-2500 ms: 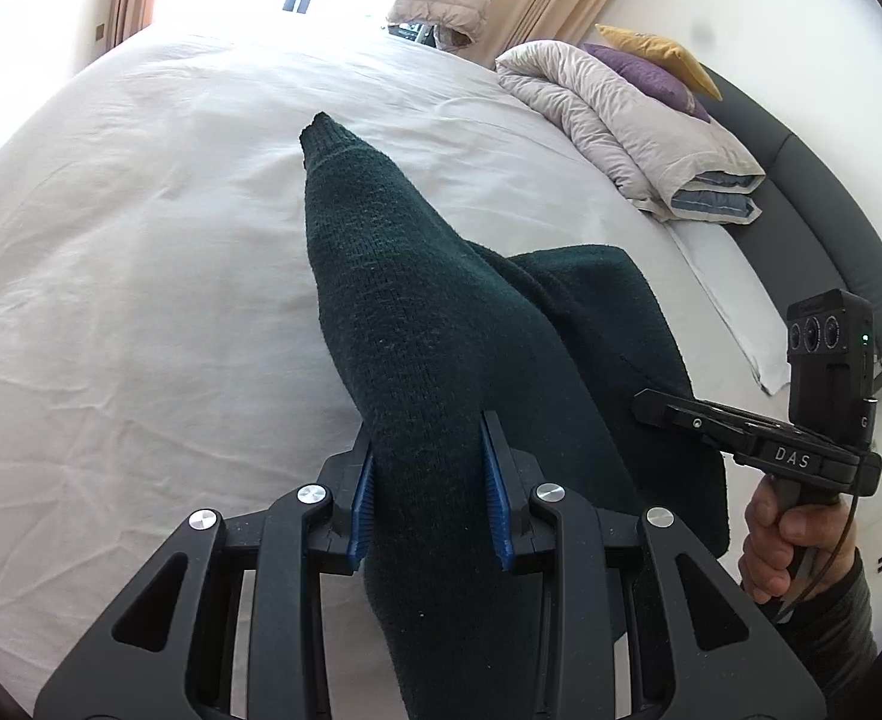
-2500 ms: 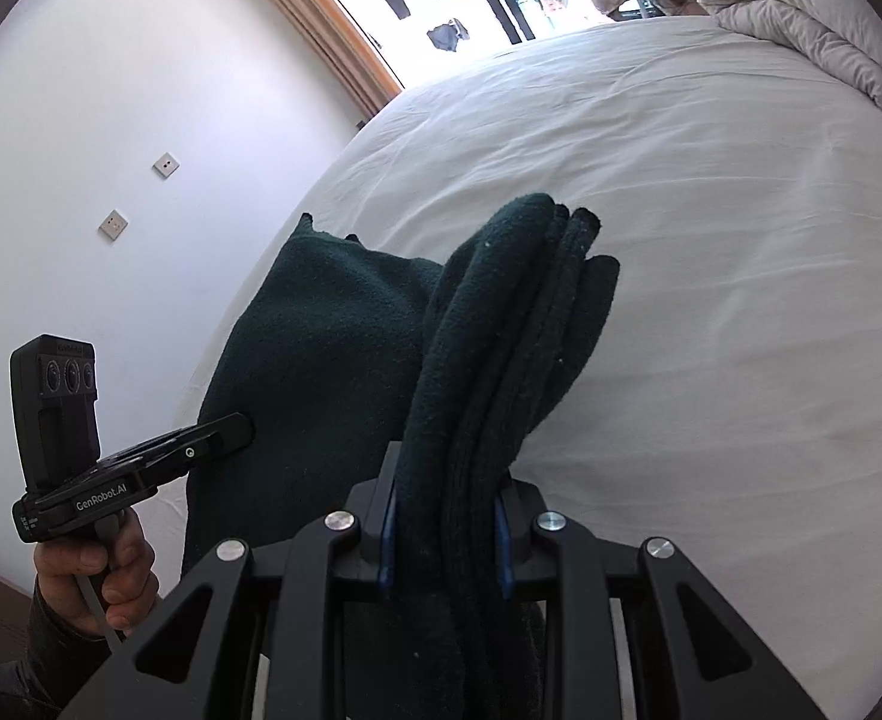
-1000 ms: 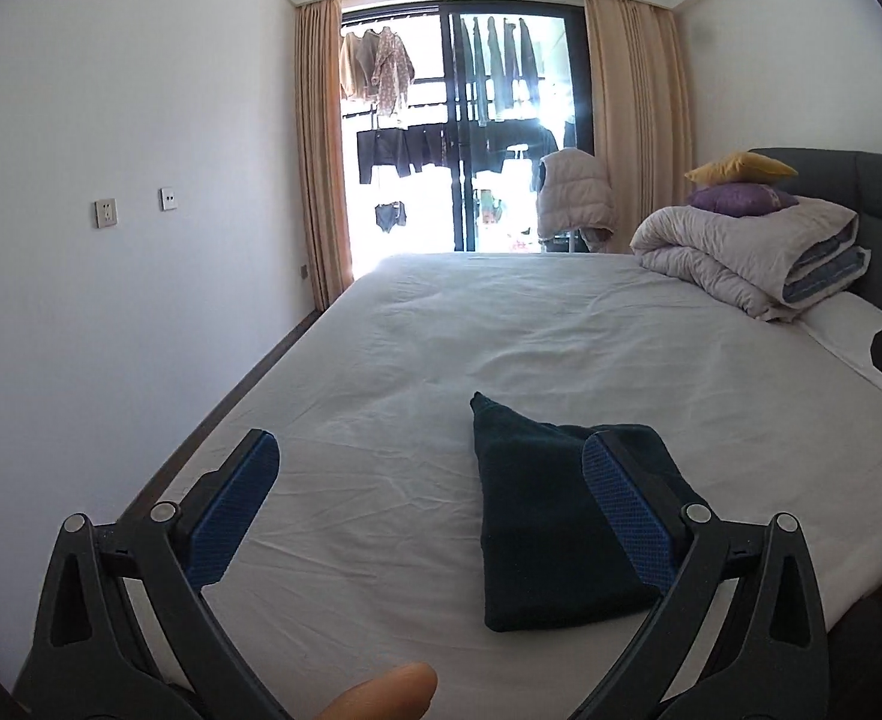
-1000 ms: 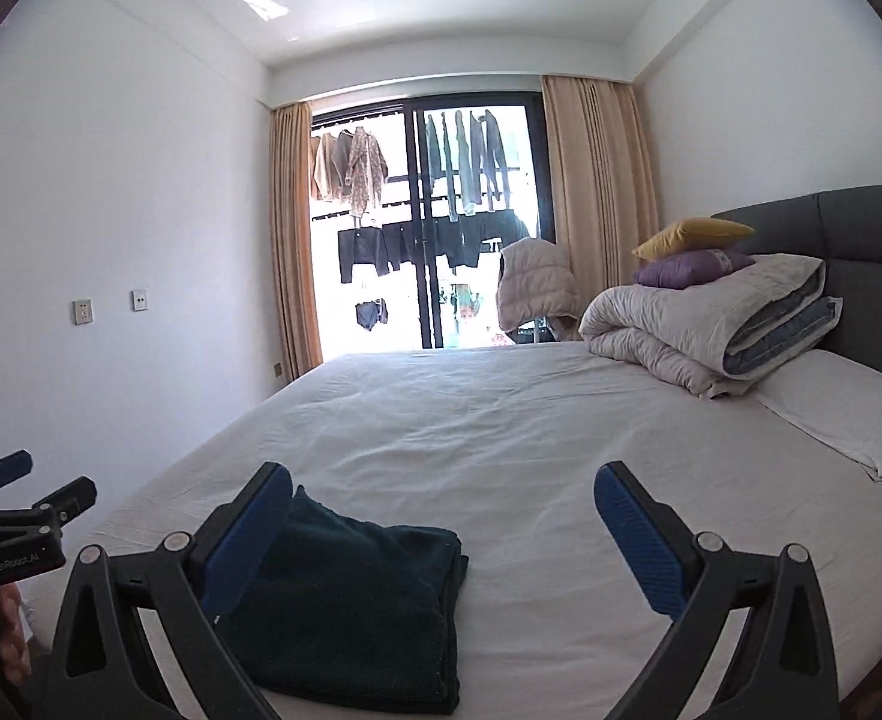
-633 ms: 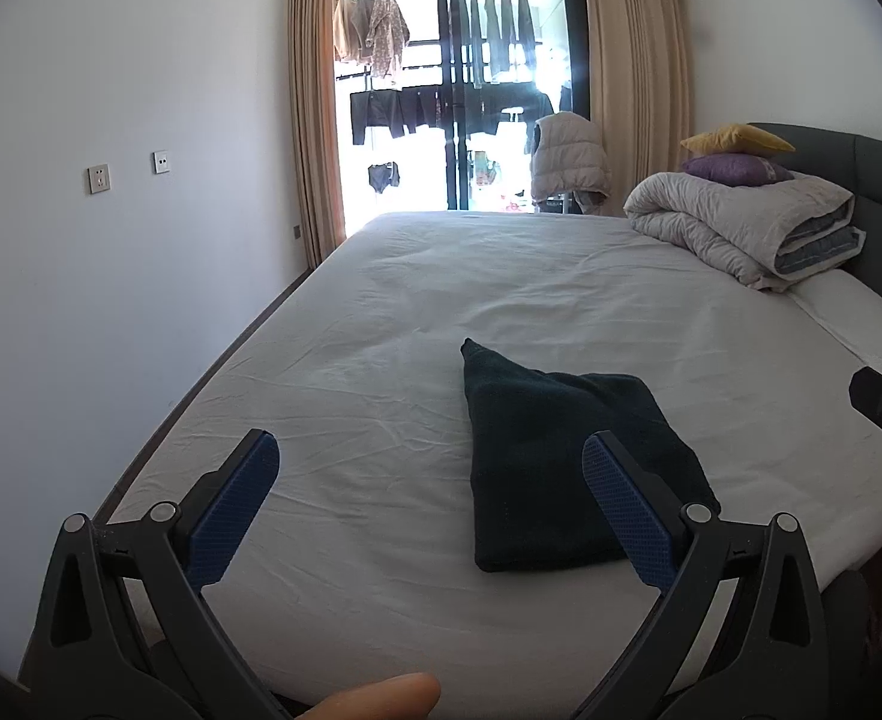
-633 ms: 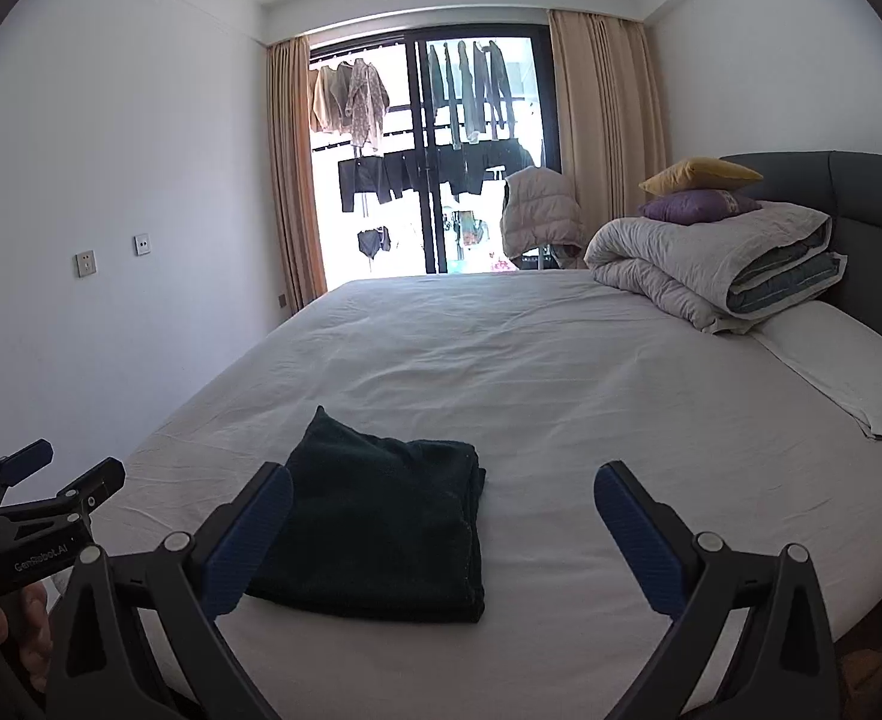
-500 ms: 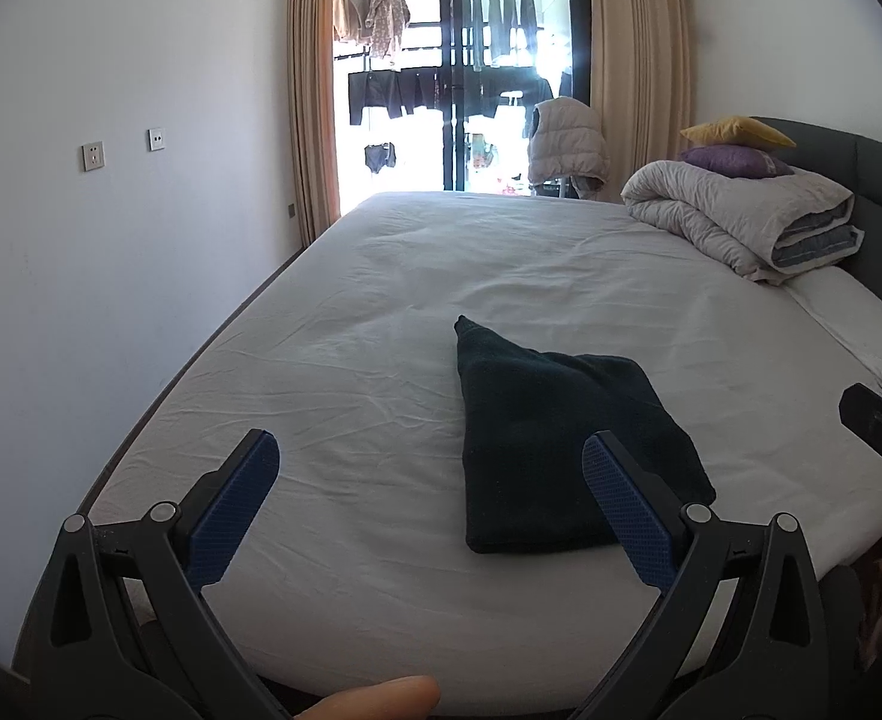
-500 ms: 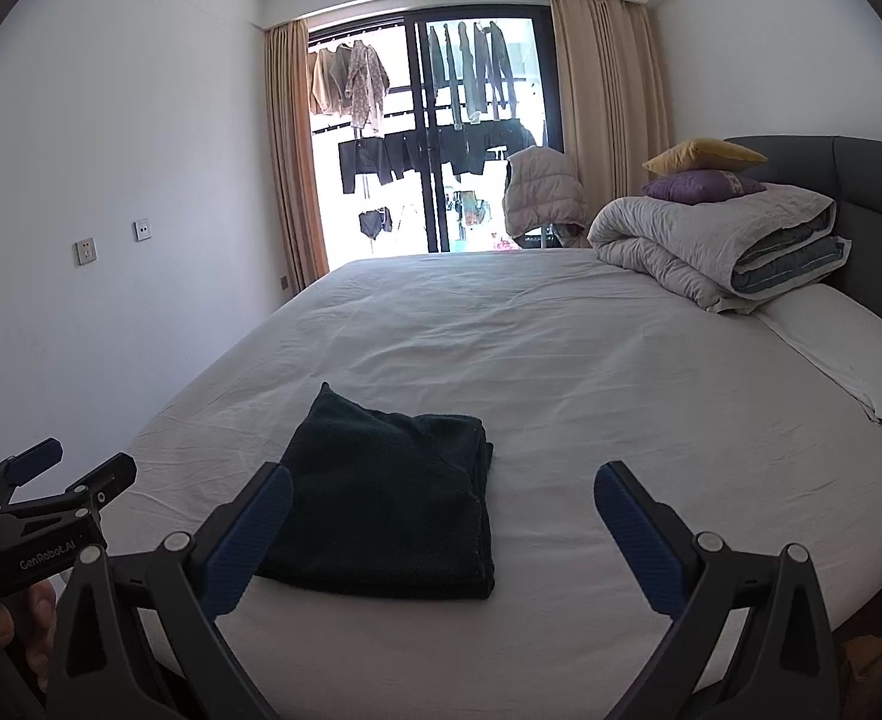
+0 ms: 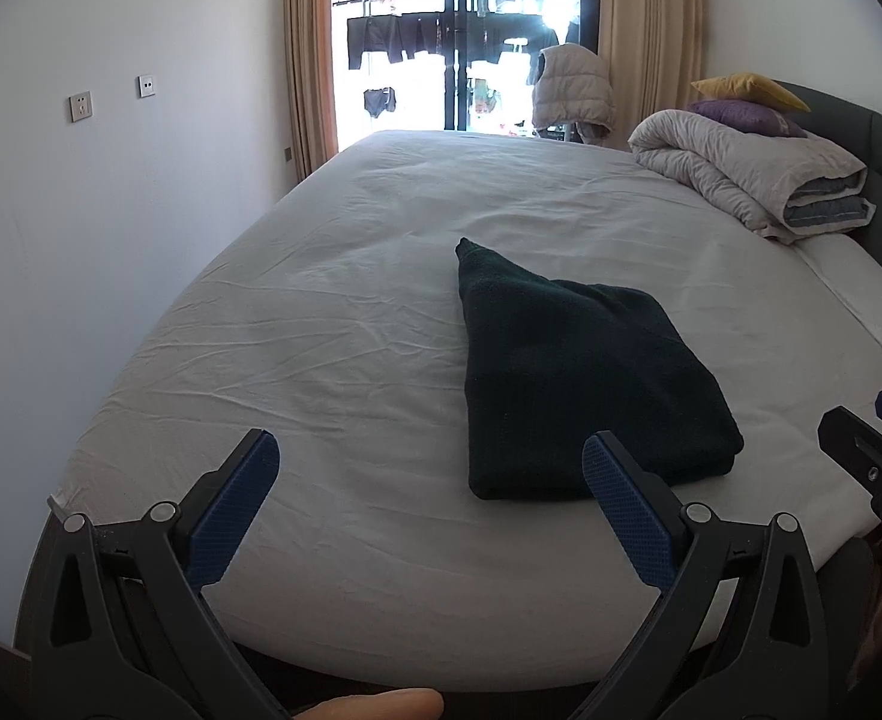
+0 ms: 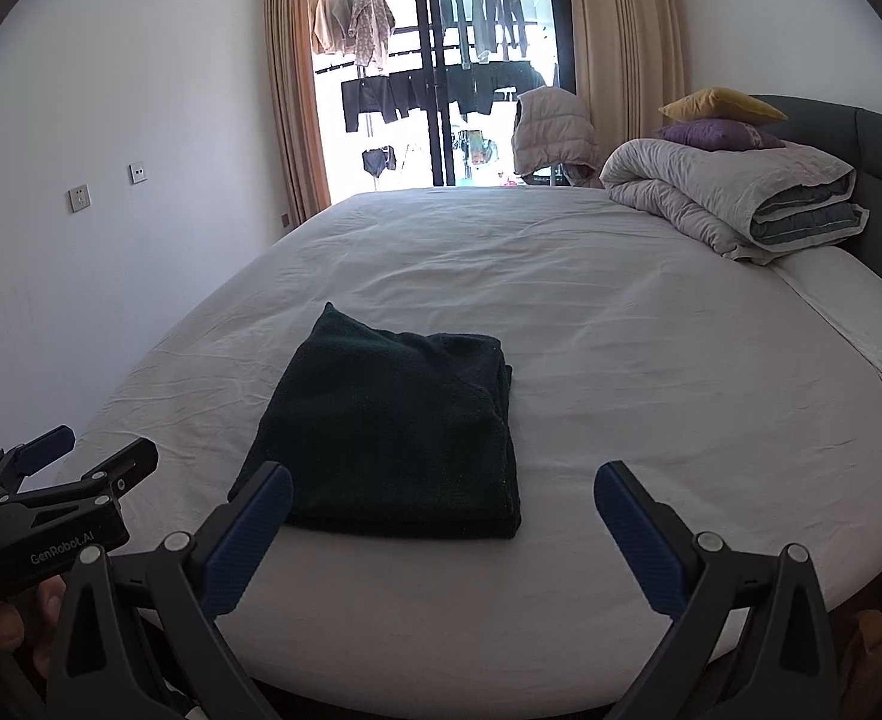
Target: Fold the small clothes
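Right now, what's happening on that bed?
Left gripper open, right gripper open, both empty. Dark green garment folded flat on bed. Nothing in the way.

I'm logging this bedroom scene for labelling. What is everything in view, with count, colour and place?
Folded knit garment: one, dark green, near edge of bed.
Bed with sheet: one, white, fills the room.
Rolled duvet: one, grey, by headboard.
Cushions: one yellow, one purple, atop duvet.
Flat pillow: one, white, right edge.
Puffer vest: one, beige, by window.
Left gripper: black with blue pads, open.
Right gripper: same, open.
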